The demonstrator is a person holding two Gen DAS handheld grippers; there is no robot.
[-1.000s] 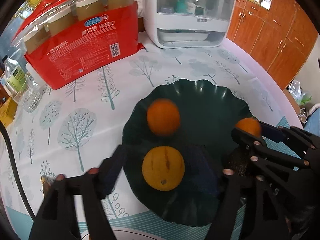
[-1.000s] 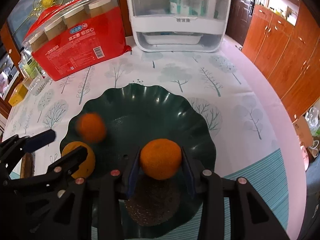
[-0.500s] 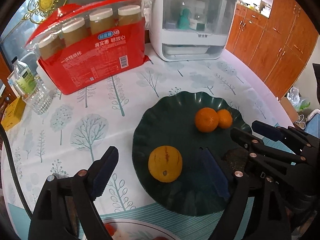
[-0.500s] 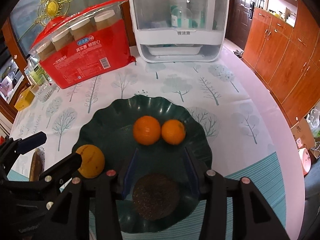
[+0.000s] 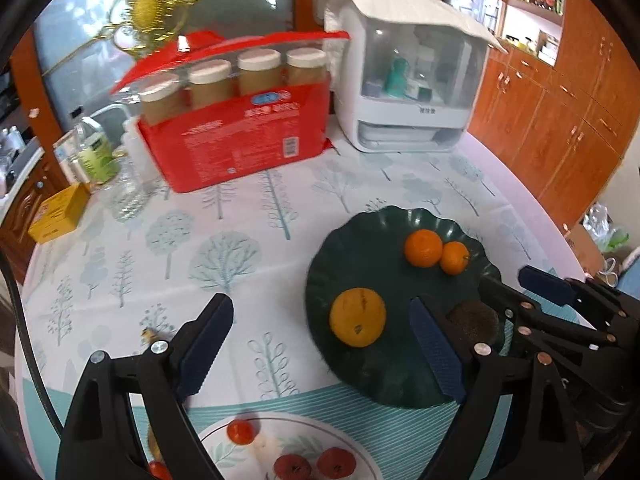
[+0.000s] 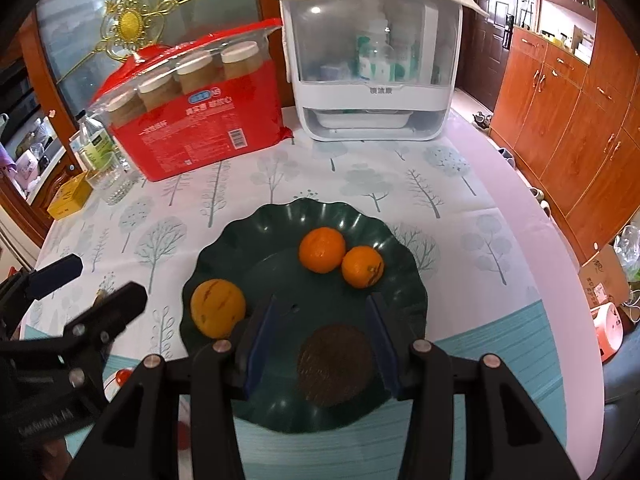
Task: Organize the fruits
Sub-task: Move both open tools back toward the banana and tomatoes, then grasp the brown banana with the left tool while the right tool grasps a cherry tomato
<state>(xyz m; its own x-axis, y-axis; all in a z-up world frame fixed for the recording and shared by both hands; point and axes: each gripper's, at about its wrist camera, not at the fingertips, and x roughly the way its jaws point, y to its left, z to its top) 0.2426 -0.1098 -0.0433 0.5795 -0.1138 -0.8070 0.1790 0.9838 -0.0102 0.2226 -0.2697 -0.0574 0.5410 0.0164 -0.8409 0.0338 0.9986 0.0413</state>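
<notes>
left gripper point(image 5: 320, 344) jaws are opening wide, holding nothing; right gripper point(image 6: 324, 344) sits narrower, empty. three oranges point(image 6: 322, 250) lie in the green plate point(image 6: 404, 280) at frame centre.

On my desk the red plastic pack of lidded jars point(image 6: 196, 128) carries a blue logo, white Chinese print and a barcode — too blurred for me to read; the white clear-fronted cabinet point(image 6: 376, 92) bears three small grey characters.
</notes>
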